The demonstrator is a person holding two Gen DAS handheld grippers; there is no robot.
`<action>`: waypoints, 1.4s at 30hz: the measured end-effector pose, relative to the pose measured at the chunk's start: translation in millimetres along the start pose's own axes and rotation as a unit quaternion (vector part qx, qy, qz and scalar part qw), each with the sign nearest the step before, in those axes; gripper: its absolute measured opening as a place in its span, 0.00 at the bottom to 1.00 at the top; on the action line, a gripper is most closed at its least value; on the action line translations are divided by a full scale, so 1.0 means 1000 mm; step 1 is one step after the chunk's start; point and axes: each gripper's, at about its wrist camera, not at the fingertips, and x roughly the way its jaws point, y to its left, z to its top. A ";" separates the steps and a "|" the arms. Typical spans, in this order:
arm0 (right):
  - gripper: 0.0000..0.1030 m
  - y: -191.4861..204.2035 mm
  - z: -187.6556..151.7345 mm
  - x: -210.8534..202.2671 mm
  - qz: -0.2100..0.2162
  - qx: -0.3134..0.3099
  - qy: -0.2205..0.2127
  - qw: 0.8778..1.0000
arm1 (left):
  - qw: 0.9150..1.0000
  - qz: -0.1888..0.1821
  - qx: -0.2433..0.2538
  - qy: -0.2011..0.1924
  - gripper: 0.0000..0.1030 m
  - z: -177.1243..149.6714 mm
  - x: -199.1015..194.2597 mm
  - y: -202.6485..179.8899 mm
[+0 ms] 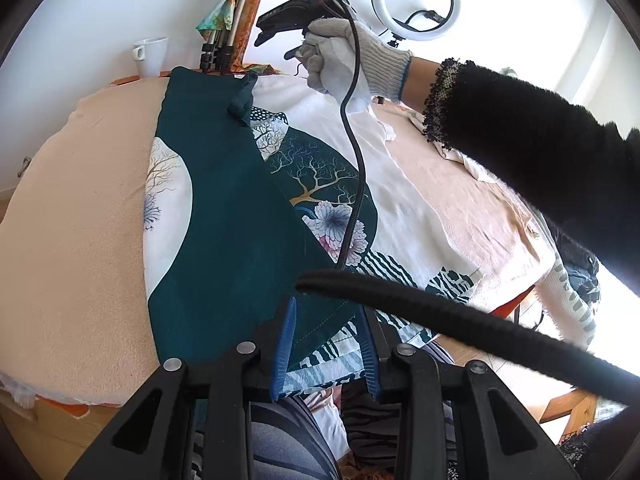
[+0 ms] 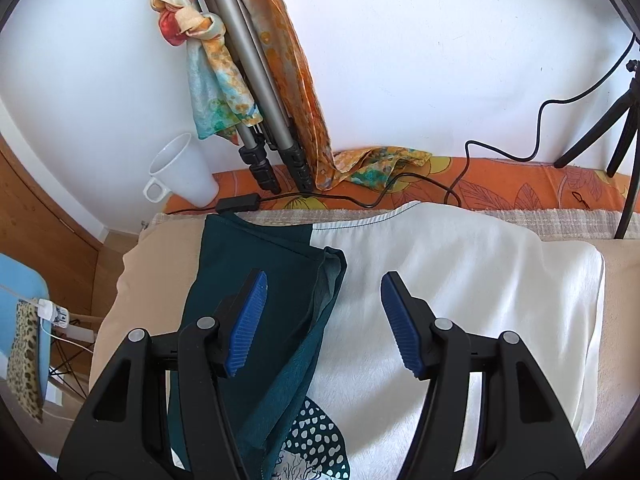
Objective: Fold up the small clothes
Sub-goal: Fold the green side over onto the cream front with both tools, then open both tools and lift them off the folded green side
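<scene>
**Colleague:** What are your two tools doing?

**Me:** My left hand-held gripper point(image 1: 329, 344) has its blue ribbed pads on either side of the near hem of the teal printed garment point(image 1: 224, 208). A visible gap stays between the pads, so I judge it a loose pinch at most, and I cannot tell whether the cloth is truly clamped. My right hand-held gripper point(image 2: 322, 320) is spread wide and holds nothing. It hovers above the garment's far end, where the teal flap meets the white cloth point(image 2: 460, 280).

**Colleague:** Which step is that?

**Me:** I judge a lengthwise fold is laid: a plain teal panel lies turned over the printed side. The next move calls for a firm hold at both ends, so the right tool must come down and close on the far edge near the small bunched corner. Then both ends can travel together.

**Colleague:** And the materials?

**Me:** The garment looks thin and smooth, matte teal with white circles, bare tree prints, a flower and wavy stripes. It lies on the white cloth, which looks faintly napped. Under that is a peach pad point(image 1: 80, 200) covering the bench. Beyond the garment's far edge stand a white mug point(image 2: 184, 172), folded tripod legs point(image 2: 256, 92) draped with orange scarves, and a ring light point(image 1: 416, 0).
</scene>
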 end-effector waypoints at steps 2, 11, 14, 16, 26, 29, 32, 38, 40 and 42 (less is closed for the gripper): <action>0.58 0.005 -0.008 -0.006 0.048 0.000 0.011 0.999 | 1.000 0.011 -0.002 -0.005 0.28 -0.003 -0.006 0.002; 0.31 0.052 -0.069 0.020 0.102 -0.052 0.086 0.990 | 0.997 0.057 -0.042 -0.023 0.29 -0.020 -0.032 0.022; 0.31 0.057 -0.083 0.032 0.104 -0.059 0.112 0.986 | 0.996 0.074 -0.043 -0.028 0.29 -0.024 -0.039 0.026; 0.31 0.055 -0.088 0.036 0.080 -0.068 0.121 0.987 | 0.995 0.085 -0.043 -0.030 0.29 -0.026 -0.044 0.028; 0.31 0.004 -0.087 -0.023 0.009 -0.035 0.091 0.995 | 0.991 0.120 -0.011 -0.060 0.29 -0.027 -0.062 0.023; 0.32 -0.007 -0.087 -0.057 0.019 -0.024 0.068 0.997 | 0.989 0.128 0.015 -0.076 0.29 -0.026 -0.070 0.009; 0.35 -0.018 -0.089 -0.093 0.033 -0.013 0.045 0.998 | 0.987 0.132 0.036 -0.088 0.30 -0.025 -0.077 -0.002; 0.45 -0.040 -0.099 -0.165 0.046 -0.003 -0.004 0.999 | 0.986 0.114 0.057 -0.106 0.31 -0.024 -0.089 -0.027; 0.46 -0.049 -0.105 -0.187 0.044 -0.003 -0.018 0.999 | 0.986 0.106 0.067 -0.109 0.31 -0.024 -0.090 -0.037; 0.47 -0.059 -0.113 -0.208 0.042 -0.002 -0.029 0.999 | 0.986 0.094 0.080 -0.111 0.31 -0.023 -0.088 -0.049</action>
